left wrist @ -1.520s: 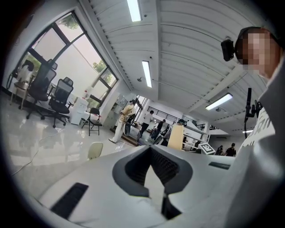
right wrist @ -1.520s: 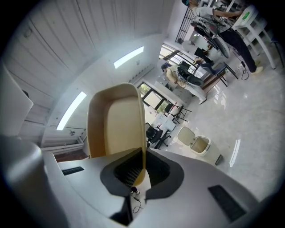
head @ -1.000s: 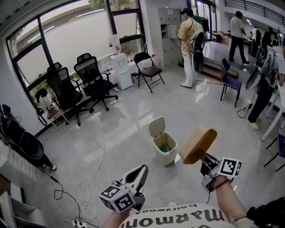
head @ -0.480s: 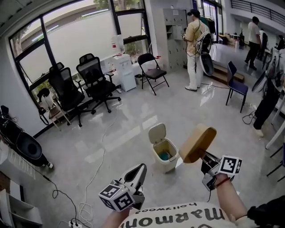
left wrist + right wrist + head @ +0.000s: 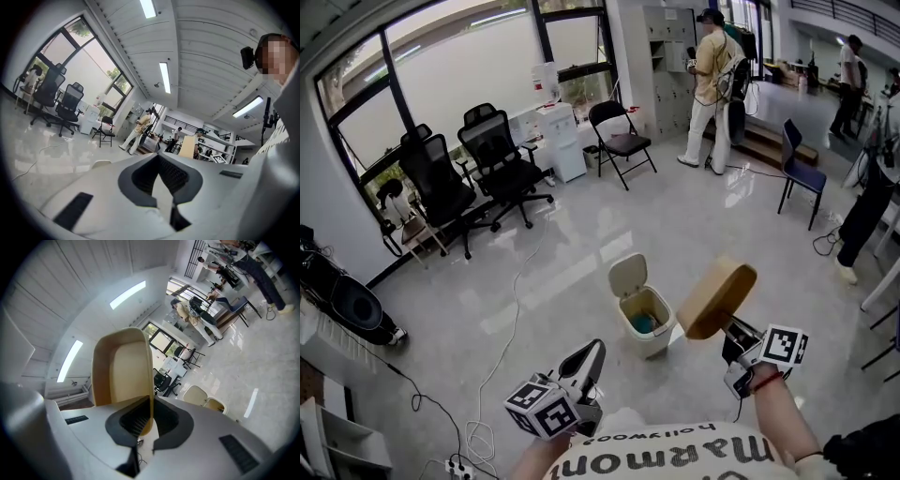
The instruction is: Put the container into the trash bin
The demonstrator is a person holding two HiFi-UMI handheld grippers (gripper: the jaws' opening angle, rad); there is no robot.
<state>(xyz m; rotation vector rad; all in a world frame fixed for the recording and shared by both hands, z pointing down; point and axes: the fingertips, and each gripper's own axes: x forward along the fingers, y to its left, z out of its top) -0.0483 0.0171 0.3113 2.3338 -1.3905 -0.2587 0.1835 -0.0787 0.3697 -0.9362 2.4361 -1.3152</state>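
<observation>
A tan, oval container (image 5: 715, 300) hangs tilted in the air, above and to the right of the trash bin. My right gripper (image 5: 728, 328) is shut on its lower edge. In the right gripper view the container (image 5: 122, 371) stands up from the jaws, one wall pinched between the pads, its hollow side facing the camera. The small cream trash bin (image 5: 642, 317) stands on the floor with its lid up; something blue-green lies inside. It also shows as the bin (image 5: 206, 400) in the right gripper view. My left gripper (image 5: 592, 359) is shut, holding nothing, low at centre left.
Cables (image 5: 502, 347) trail over the glossy floor left of the bin. Black office chairs (image 5: 492, 164), a folding chair (image 5: 619, 141) and a white water dispenser (image 5: 555, 136) line the window wall. A person (image 5: 712, 84) stands at the back; a blue chair (image 5: 802, 178) is at right.
The view has drifted so the bin sits slightly further left and higher in the picture. Both grippers keep their poses, and the container stays held in the right one.
</observation>
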